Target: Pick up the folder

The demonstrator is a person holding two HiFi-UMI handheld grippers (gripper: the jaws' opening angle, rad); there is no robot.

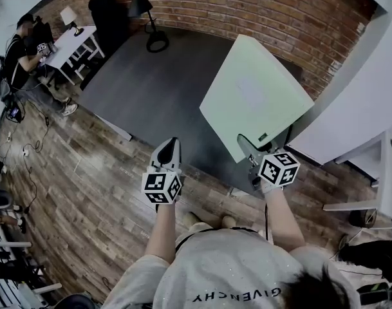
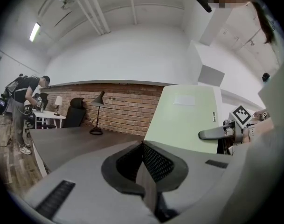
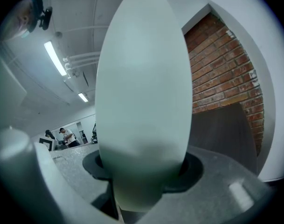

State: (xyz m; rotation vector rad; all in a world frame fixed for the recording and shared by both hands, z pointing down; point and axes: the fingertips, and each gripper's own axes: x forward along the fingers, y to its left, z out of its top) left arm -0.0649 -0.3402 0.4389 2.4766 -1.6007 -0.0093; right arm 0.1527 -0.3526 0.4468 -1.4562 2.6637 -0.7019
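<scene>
We find the room softly and evenly lit from white ceiling tubes, with no harsh glare, though the head view looks muted and the dark tabletop swallows much of the light. Both gripper views bow straight lines strongly and end in a black ring at their edges, and the head view curves the brick wall likewise. In the right gripper view the pale folder sits so close that we see it blurred, while the left gripper view shows the room beyond fairly sharp
</scene>
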